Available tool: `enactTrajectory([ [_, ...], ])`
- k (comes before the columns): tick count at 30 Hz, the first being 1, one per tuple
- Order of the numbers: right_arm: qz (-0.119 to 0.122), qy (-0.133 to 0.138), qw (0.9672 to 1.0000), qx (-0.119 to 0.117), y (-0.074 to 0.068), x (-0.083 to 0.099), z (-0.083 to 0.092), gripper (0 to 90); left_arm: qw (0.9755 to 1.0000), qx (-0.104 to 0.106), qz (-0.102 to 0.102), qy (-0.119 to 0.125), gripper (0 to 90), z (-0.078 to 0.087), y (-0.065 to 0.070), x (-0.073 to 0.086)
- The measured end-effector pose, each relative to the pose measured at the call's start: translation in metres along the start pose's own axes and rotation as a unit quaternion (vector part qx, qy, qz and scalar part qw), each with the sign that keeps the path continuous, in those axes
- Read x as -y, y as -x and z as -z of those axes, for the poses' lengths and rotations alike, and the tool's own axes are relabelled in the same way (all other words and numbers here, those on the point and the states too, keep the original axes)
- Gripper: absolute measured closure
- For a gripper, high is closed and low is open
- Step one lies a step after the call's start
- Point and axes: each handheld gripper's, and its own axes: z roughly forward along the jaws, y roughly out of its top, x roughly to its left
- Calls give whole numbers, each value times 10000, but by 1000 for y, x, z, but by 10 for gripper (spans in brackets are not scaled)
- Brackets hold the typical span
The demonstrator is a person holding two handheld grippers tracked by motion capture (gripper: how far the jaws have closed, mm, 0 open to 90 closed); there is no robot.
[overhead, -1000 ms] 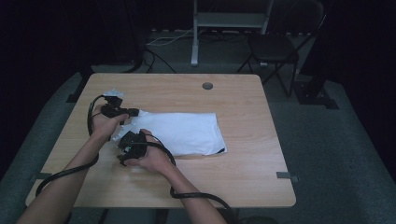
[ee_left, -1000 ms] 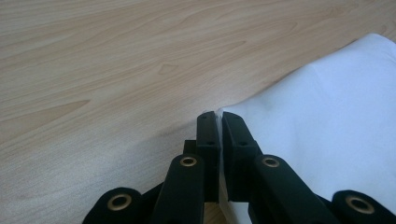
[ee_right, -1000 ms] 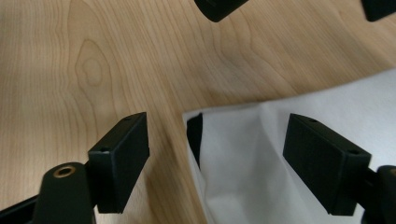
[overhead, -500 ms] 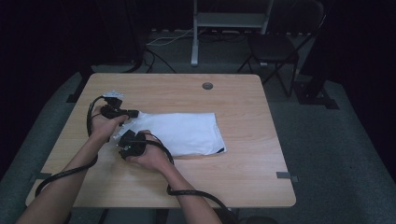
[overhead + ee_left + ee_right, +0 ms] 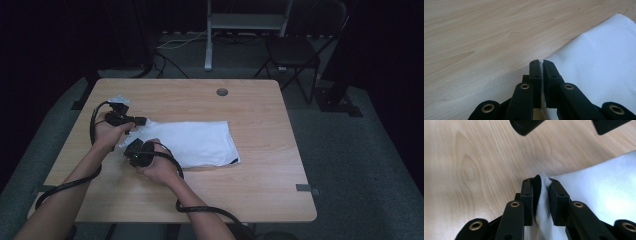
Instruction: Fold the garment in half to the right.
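A folded white cloth (image 5: 192, 144) lies flat on the wooden desk (image 5: 260, 180), a little toward the person's side of the round grommet hole (image 5: 222, 92) set in the desk's far half. Both claws work at the cloth's left end, the end farthest from its dark-trimmed corner. The left claw (image 5: 142, 121) sits at the far-left corner of the cloth; in the left gripper view its jaws are pressed together (image 5: 541, 65) with a thin edge of the white cloth (image 5: 599, 65) pinched between them, the rest of the fabric spreading off to the right over the bare wood. The right claw (image 5: 131, 148) sits at the near-left corner of the cloth, just beside the left claw. Its jaws have just been closing, and in the right gripper view they now pinch (image 5: 541, 182) a bunched fold of the cloth (image 5: 599, 192), white fabric with a black strip showing at the top of the fold, squeezed between the two pads. Two blurred dark parts of the other claw hang at the top of that view. The hands hold the claws low over the desk, and a cable trails from each claw back toward the person.
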Motion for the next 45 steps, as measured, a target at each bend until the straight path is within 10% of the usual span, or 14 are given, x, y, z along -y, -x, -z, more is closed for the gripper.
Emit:
enactTrajectory([
  [21, -275, 809, 9962, -156, 2, -29, 26, 762, 9994, -294, -190, -1, 862, 28, 2, -27],
  [45, -402, 1137, 9924, -245, 3, -53, 36, 763, 9986, -455, -257, 14, 862, 50, 0, -43],
])
